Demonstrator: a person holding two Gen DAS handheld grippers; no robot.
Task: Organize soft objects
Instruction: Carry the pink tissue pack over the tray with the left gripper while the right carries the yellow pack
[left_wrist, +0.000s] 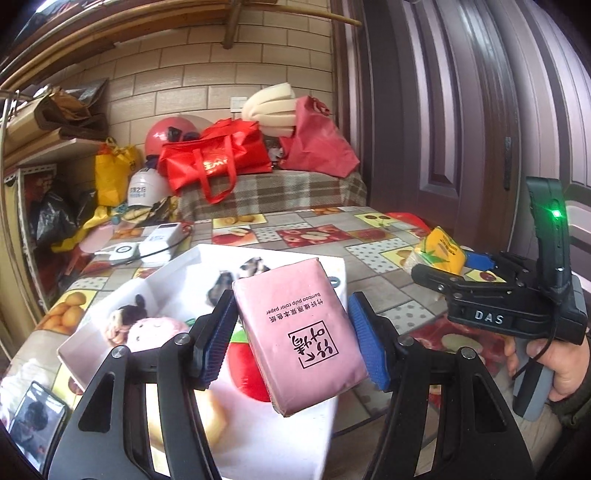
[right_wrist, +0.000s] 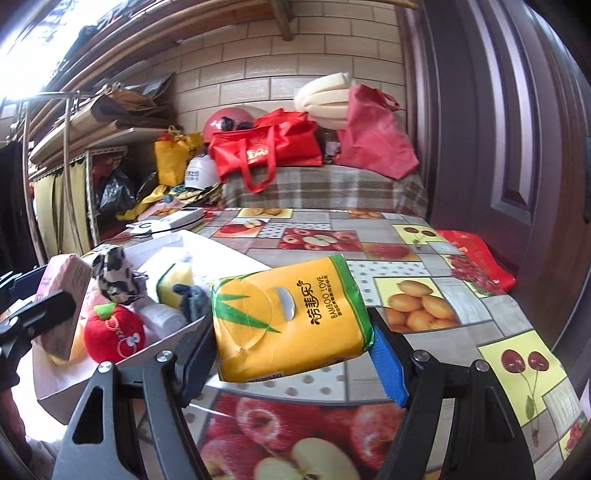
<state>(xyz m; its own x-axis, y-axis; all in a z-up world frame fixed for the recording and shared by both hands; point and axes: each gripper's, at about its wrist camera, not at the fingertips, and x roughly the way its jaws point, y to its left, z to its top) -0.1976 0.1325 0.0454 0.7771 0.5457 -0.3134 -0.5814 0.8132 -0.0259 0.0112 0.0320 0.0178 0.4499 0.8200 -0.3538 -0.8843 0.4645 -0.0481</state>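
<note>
Here the pink tissue pack (left_wrist: 301, 338) is clamped by the left gripper (left_wrist: 293, 341) above the white tray (left_wrist: 177, 271) at lower left, the yellow tissue pack (right_wrist: 291, 317) by the right gripper (right_wrist: 295, 350); lowering and release are judged next.

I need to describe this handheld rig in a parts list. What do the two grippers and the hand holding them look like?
Both grippers have black angular finger arms with round silver bolts and ribbed blue pads. The right gripper, seen from the side, has a black body marked DAS in white, a grey handle, a thin black cable and a green light on an upright black part. The hand holding it wears a dark olive sleeve.
</note>
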